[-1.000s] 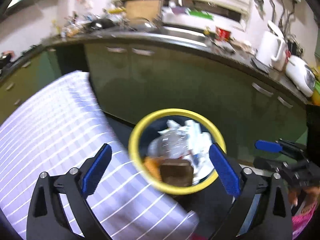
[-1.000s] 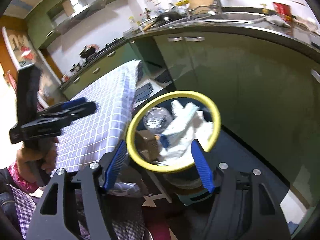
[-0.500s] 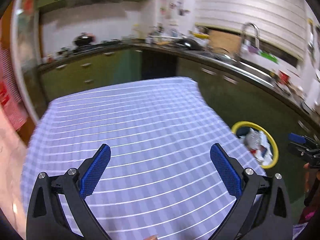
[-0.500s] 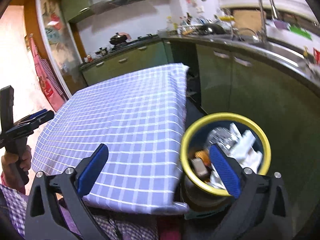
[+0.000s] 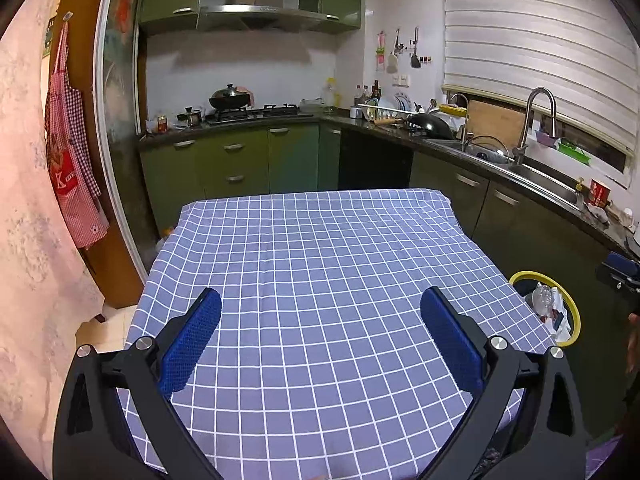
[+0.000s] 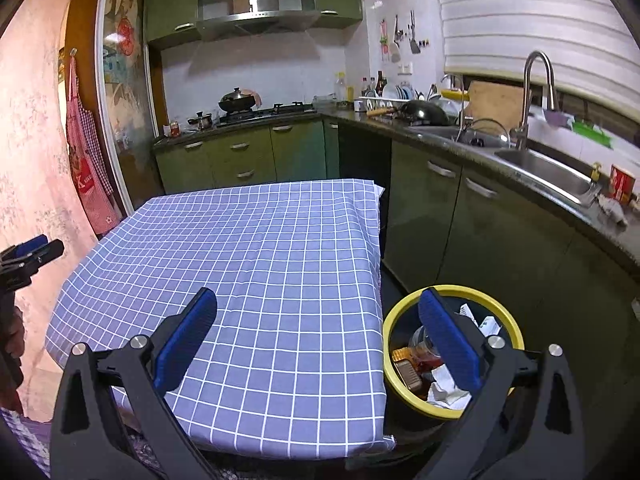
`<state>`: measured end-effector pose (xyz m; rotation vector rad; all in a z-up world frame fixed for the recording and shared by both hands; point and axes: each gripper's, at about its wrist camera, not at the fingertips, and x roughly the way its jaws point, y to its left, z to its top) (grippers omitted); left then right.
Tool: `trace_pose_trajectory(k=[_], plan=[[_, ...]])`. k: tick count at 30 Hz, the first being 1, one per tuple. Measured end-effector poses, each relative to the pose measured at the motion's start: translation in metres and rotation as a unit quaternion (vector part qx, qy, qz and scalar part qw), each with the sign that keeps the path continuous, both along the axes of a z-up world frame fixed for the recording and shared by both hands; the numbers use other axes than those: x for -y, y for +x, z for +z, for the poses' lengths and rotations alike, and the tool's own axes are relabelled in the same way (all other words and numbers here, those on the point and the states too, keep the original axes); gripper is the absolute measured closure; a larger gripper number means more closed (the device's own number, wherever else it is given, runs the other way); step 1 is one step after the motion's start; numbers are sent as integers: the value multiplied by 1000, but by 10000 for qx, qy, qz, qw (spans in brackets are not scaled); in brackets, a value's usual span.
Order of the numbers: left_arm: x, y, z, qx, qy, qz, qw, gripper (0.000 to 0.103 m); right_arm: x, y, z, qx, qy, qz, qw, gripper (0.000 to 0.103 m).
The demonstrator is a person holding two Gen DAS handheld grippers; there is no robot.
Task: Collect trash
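Both hand-held grippers hang over a surface (image 5: 320, 280) draped in a blue cloth with a white grid. The left hand-held gripper (image 5: 320, 336) has its blue-padded jaws spread wide with nothing between them. The right hand-held gripper (image 6: 316, 336) has just been opening and stands equally wide, gripping nothing. Beside the surface's right edge, a dark round bin with a yellow rim (image 6: 404, 376) holds crumpled paper, wrappers and a clear plastic bottle.

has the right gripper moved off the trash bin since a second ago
Yes. The right gripper swung from over the yellow-rimmed trash bin toward the checked tablecloth; its jaws have just been opening, nothing between them.
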<state>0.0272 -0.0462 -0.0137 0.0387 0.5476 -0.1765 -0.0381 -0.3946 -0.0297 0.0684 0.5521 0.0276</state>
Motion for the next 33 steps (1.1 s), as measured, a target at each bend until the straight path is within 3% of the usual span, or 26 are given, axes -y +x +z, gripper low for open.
trace_pose_trajectory(k=[5, 33], plan=[[-10, -6, -1, 14, 17, 103, 9999, 5, -5, -1, 0, 16, -193, -105, 9998, 7], [1, -6, 2, 119, 171, 171, 9996, 5, 10, 6, -6, -40, -93, -284, 9995, 7]])
